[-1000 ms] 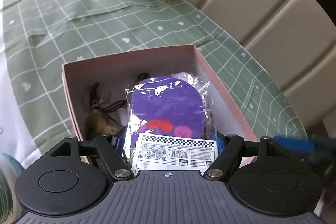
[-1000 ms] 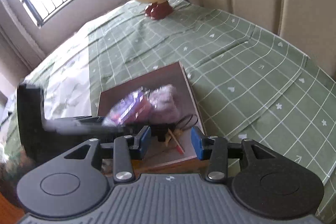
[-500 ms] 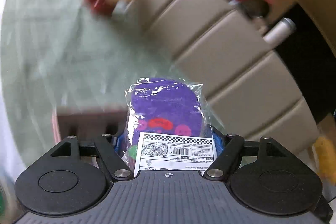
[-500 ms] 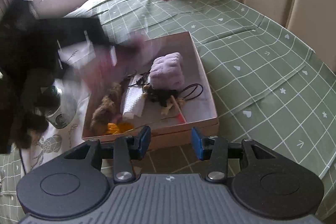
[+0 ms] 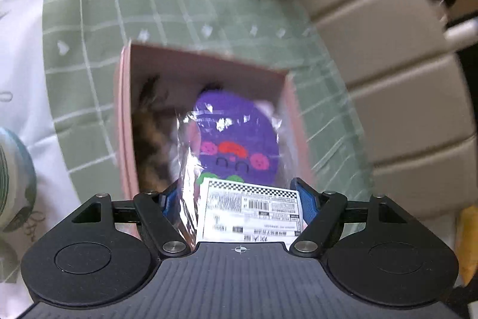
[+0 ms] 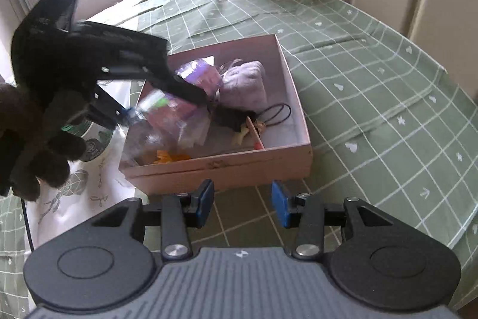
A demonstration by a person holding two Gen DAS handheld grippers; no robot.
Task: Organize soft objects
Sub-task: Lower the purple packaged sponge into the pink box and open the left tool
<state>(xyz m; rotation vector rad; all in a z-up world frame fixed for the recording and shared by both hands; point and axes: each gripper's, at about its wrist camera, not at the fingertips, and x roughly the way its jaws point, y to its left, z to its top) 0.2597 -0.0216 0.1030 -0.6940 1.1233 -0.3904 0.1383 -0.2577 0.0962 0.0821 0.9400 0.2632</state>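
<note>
Left wrist view: left gripper (image 5: 236,201) clamps the packet (image 5: 239,145) by its label end, above the box (image 5: 122,121). Risk: slick film may slip from the pads. Pose: angled steeply down over the box. Right gripper (image 6: 242,204), partly open and empty, hovers before the box.

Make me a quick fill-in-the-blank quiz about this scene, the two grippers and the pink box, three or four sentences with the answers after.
1. The left gripper is shut on a bagged toy whose colour is ____.
2. The right gripper holds ____.
3. The pink box sits on a checked tablecloth coloured ____.
4. The lilac towel lies ____ the box.

Missing words: purple; nothing; green; inside
</note>
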